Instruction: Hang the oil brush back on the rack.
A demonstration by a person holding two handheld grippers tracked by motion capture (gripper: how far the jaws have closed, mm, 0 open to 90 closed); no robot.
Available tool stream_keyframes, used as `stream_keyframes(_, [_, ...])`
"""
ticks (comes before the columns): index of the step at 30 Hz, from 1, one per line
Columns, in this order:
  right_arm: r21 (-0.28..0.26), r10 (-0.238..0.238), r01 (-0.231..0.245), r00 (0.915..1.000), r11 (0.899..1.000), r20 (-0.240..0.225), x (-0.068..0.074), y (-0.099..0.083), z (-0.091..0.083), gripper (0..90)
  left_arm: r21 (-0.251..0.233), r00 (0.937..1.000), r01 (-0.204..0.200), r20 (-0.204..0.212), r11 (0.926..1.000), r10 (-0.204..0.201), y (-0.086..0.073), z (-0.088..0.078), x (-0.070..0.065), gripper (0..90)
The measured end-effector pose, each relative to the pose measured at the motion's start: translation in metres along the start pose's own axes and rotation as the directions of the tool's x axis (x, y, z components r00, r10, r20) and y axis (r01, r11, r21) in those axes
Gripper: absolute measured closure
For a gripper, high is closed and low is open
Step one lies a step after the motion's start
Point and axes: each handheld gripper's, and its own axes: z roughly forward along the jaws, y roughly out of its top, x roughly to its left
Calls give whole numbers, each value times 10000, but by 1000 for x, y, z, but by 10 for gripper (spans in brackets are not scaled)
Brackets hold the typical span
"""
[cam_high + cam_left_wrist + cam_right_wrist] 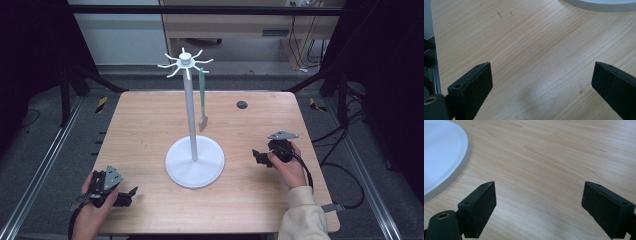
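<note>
A white hook stand [194,125] rises from a round base [195,165] at the middle of the wooden table [150,120]. A grey-green spatula [202,100] hangs from one of its top hooks, on the right side of the pole. My left gripper [131,194] rests at the table's front left corner, open, with bare wood between its jaws. My right gripper [257,156] lies to the right of the base, open and holding nothing. In the left gripper view the base's rim [599,5] shows at the top. In the right gripper view the base's edge [446,157] shows at the left.
A small dark round grommet [242,104] sits in the table near the back right. Black frame bars and metal rails run along both sides of the table. Cables lie on the floor at the right.
</note>
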Motion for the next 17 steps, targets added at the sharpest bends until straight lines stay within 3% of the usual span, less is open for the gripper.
stream_keyframes(17, [564, -773, 825, 9931, 9950, -885, 23, -4, 20, 127, 45, 9999, -102, -15, 9999, 102, 0, 1, 0, 28])
